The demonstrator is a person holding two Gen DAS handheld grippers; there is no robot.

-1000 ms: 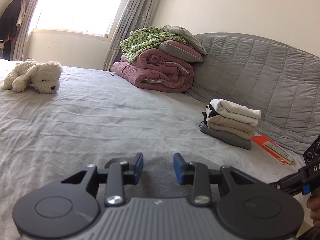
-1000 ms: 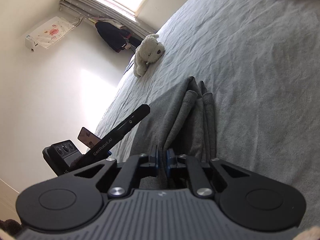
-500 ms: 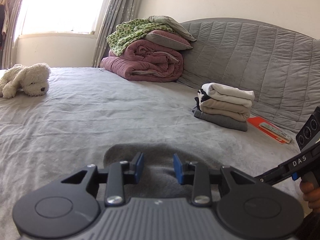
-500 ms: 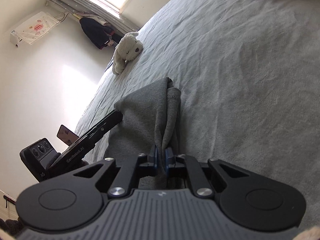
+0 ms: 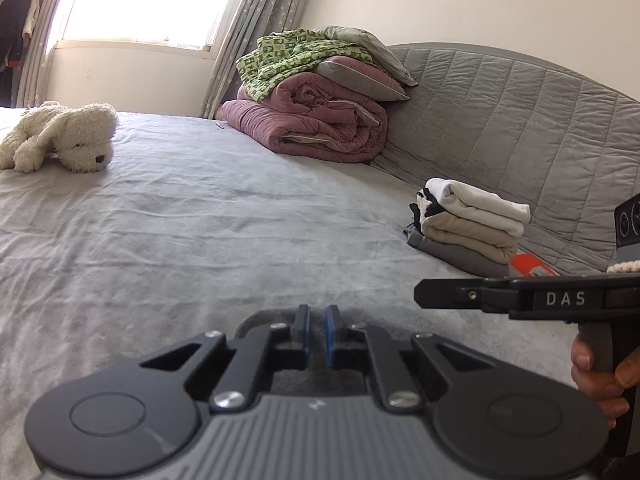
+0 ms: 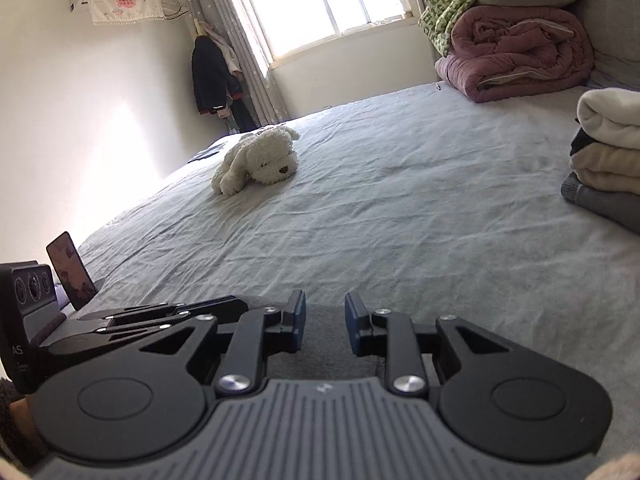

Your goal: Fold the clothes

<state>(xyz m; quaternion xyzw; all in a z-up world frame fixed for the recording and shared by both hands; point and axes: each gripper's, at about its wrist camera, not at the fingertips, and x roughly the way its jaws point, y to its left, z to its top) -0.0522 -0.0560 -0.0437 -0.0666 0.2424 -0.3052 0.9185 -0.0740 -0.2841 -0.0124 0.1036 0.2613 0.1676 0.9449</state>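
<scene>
Now that your right gripper (image 6: 325,326) is opening off the grey garment (image 6: 320,344), your left gripper (image 5: 316,330) has clenched over it: fold nearly finished.

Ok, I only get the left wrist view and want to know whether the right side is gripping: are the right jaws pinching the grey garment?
Observer: No. The right gripper has its jaws apart and opening. The grey garment lies under the gap, not pinched.
Operator: Anything off to the left that my view misses?
Observer: A phone stands propped upright by the left edge of the bed.
</scene>
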